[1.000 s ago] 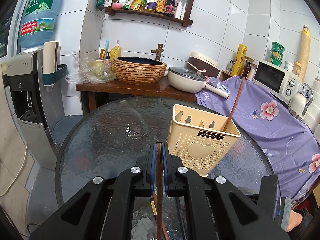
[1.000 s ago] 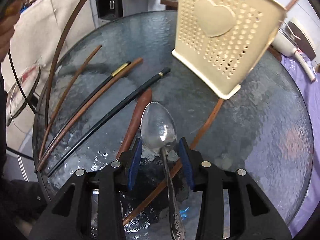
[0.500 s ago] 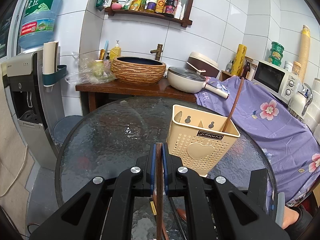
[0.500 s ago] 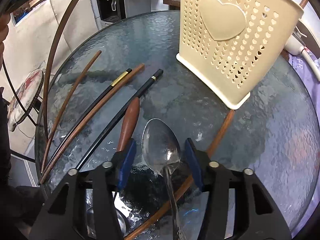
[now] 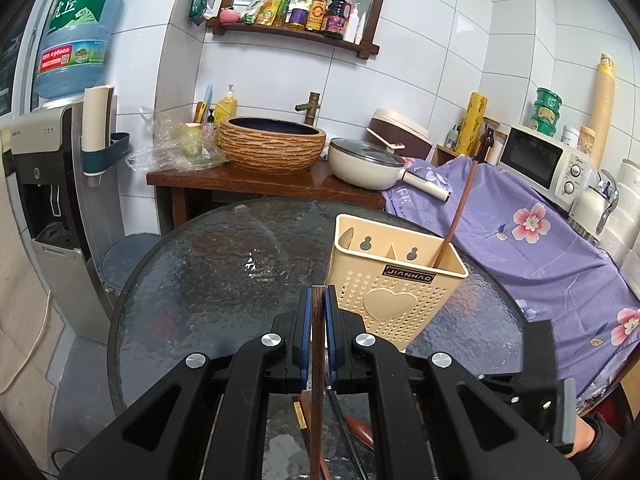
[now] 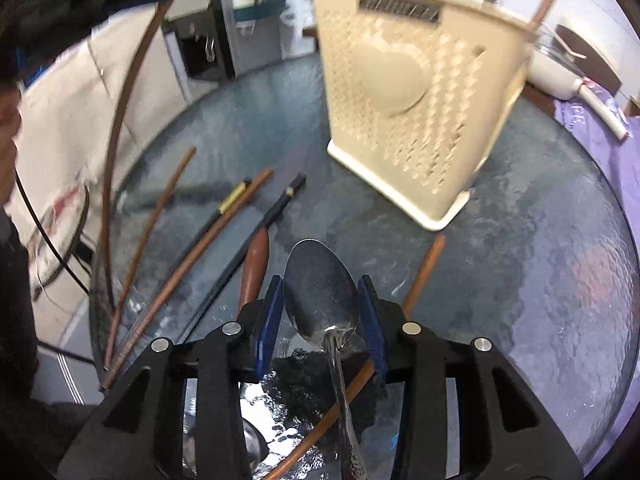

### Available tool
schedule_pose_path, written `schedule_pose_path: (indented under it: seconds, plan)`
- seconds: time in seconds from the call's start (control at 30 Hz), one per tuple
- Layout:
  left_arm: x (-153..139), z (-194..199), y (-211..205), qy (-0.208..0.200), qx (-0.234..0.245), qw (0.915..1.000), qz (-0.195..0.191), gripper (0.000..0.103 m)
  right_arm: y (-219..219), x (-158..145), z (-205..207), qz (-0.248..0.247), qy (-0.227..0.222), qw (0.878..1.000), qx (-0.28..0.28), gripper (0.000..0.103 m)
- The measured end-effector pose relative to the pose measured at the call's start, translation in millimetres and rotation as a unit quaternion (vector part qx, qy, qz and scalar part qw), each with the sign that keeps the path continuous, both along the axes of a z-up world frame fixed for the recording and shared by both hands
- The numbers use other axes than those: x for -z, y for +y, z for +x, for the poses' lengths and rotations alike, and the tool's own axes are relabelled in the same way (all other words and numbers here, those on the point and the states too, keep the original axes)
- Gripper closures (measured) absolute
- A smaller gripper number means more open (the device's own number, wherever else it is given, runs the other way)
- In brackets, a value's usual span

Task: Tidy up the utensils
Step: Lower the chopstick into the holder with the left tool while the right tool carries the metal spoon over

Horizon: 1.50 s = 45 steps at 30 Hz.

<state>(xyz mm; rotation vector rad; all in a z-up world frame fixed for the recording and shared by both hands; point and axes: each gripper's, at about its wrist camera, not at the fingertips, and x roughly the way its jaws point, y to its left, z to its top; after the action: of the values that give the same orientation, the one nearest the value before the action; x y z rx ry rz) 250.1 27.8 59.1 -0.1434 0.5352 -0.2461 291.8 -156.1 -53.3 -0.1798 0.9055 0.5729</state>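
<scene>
A cream perforated utensil holder point(image 5: 394, 288) with a heart on its front stands on the round glass table point(image 5: 208, 280); one brown chopstick point(image 5: 460, 208) leans in its right compartment. My left gripper point(image 5: 318, 300) is shut on a brown wooden chopstick point(image 5: 317, 360), held just left of the holder. My right gripper point(image 6: 320, 312) has its pads against the bowl of a metal spoon point(image 6: 320, 292), in front of the holder point(image 6: 416, 112). Several chopsticks point(image 6: 192, 268) and a brown wooden handle point(image 6: 254, 268) lie on the glass to the left.
A brown chopstick point(image 6: 420, 276) lies on the glass right of the spoon. Behind the table stand a wooden counter with a woven basin point(image 5: 272, 144) and a pan point(image 5: 368, 164). A purple flowered cloth point(image 5: 532, 232) and a microwave point(image 5: 540, 160) are to the right, a water dispenser point(image 5: 44, 184) to the left.
My right gripper closed in on the spoon's bowl and tilted up with it, bringing the holder closer. My left gripper with its chopstick has barely moved.
</scene>
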Motion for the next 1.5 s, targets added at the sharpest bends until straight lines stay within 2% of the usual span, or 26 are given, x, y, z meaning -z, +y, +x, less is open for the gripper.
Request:
schedule_pose_path:
  seconds: [0.27, 0.4, 0.87, 0.97, 1.3, 1.5]
  plan:
    - [-12.6, -11.0, -1.4, -0.019, 0.01, 0.9998, -0.003, 0.097, -20.5, -42.6, -18.2, 0.064, -0.044, 0.997, 0.03, 0.064]
    - [-19.6, -15.7, -1.5, -0.029, 0.012, 0.9995, -0.002, 0.097, -21.8, -53.7, -24.1, 0.076, -0.054, 0.995, 0.037, 0.065]
    - [-35.9, -23.8, -0.4, -0.044, 0.021, 0.9988, -0.005, 0.097, -27.4, -79.6, -27.3, 0.131, -0.052, 0.989, 0.042, 0.065]
    - [-41.4, -25.4, -1.1, -0.051, 0.022, 0.9984, -0.004, 0.097, -26.4, -89.8, -28.6, 0.141, -0.065, 0.987, 0.044, 0.065]
    - [-69.3, -26.9, -8.1, -0.081, 0.031, 0.9962, -0.001, 0.097, -23.0, -119.7, -25.0, 0.163, -0.095, 0.981, 0.045, 0.065]
    - [-99.3, -27.9, -13.6, -0.111, 0.038, 0.9931, 0.004, 0.097, -24.2, -145.3, -15.8, 0.181, -0.106, 0.977, 0.044, 0.065]
